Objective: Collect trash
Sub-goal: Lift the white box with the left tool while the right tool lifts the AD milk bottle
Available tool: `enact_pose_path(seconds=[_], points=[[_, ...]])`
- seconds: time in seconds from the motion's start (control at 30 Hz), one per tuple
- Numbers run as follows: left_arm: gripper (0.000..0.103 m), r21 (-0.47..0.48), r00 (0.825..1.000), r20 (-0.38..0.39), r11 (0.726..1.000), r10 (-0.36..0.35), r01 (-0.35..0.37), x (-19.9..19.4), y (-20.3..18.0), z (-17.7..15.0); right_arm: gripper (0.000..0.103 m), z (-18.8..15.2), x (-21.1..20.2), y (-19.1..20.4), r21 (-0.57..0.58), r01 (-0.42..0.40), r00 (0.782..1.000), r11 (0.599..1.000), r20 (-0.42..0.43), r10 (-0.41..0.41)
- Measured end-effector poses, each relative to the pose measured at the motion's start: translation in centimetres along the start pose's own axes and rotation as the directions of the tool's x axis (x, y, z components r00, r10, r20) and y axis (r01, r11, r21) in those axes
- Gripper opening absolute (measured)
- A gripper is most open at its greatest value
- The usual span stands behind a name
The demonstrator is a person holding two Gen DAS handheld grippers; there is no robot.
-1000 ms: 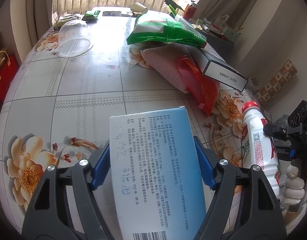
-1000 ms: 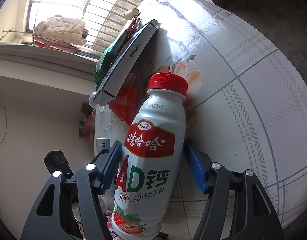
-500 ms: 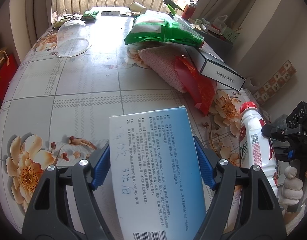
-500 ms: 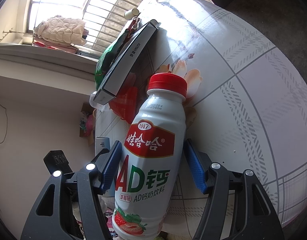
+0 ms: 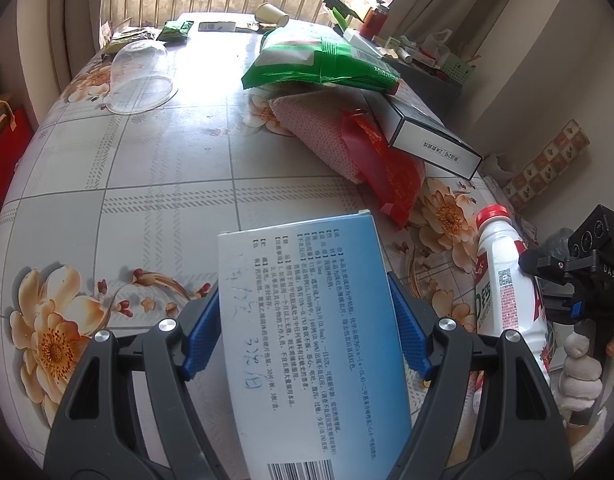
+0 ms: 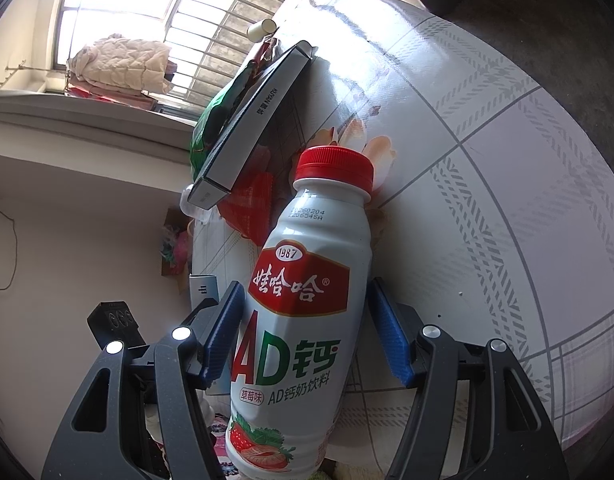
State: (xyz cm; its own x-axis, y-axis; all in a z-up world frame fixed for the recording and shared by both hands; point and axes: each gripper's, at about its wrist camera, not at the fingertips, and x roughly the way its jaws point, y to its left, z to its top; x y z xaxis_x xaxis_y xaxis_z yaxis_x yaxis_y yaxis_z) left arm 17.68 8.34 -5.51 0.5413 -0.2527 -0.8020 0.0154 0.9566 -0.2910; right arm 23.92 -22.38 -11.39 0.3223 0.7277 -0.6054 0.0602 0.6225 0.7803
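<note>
My left gripper (image 5: 305,326) is shut on a flat blue-and-white medicine box (image 5: 307,328), its blue pads pressing both long edges above the flowered table (image 5: 147,184). My right gripper (image 6: 307,332) is shut on a white drink bottle (image 6: 311,312) with a red cap and strawberry label. The same bottle (image 5: 507,292) shows at the right edge of the left wrist view, with a gloved hand (image 5: 579,372) on the right gripper's handle. More trash lies beyond: a green bag (image 5: 323,64), a pink woven pouch (image 5: 315,132), a red wrapper (image 5: 387,172) and a long white box (image 5: 427,136).
An upturned clear plastic bowl (image 5: 141,76) sits at the table's far left. A paper cup (image 5: 271,14) and small green packets (image 5: 175,30) lie at the far end by the window bars. A red gift bag (image 5: 5,140) stands on the floor left of the table.
In the left wrist view the table, its objects and the held bottle drifted slightly left and up in the picture. Both grips are unchanged.
</note>
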Motion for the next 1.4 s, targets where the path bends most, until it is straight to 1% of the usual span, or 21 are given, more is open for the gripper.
enact_pose_path(seconds=[1.4], points=[[0.071,0.016,1.000,-0.027,1.000,-0.008,0.009,0.7,-1.7,-0.2,0.061,0.0,-1.0,-1.4,0.012,-0.048,0.999,0.999,0.018,0.048]])
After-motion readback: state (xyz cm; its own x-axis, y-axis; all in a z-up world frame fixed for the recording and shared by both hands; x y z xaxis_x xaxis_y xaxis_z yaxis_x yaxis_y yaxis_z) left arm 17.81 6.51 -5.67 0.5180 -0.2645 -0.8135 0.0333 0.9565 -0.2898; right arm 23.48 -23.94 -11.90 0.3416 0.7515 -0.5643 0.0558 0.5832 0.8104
